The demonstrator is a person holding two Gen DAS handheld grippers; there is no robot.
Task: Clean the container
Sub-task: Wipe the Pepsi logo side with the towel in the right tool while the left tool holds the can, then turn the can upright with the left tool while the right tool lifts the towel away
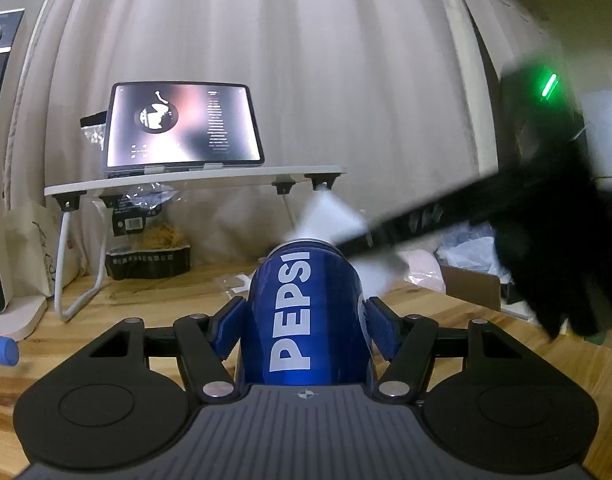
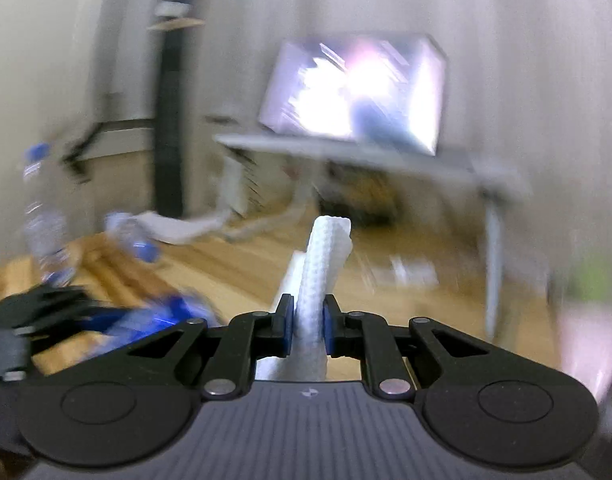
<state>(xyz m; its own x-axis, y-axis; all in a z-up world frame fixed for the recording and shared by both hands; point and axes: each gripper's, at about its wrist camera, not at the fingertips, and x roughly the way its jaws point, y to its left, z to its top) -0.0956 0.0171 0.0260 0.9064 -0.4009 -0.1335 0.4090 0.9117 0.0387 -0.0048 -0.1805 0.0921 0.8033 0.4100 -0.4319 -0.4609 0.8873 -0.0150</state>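
My left gripper (image 1: pixel 303 320) is shut on a blue Pepsi can (image 1: pixel 306 312) and holds it lying along the fingers, its top end pointing away over the wooden table. My right gripper (image 2: pixel 308 326) is shut on a folded white textured cloth (image 2: pixel 322 280) that sticks up between the fingers. In the left wrist view the white cloth (image 1: pixel 326 216) shows blurred at the far end of the can, with the right gripper (image 1: pixel 546 216) coming in dark and blurred from the right. In the right wrist view the can (image 2: pixel 161 320) is a blue blur at the lower left.
A tablet (image 1: pixel 181 126) stands on a small white folding table (image 1: pixel 193 182) at the back, bags beneath it. A plastic bottle with a blue cap (image 1: pixel 1 350) lies at the left; bottles (image 2: pixel 45 216) also show in the right wrist view. A cardboard box (image 1: pixel 470 284) sits right.
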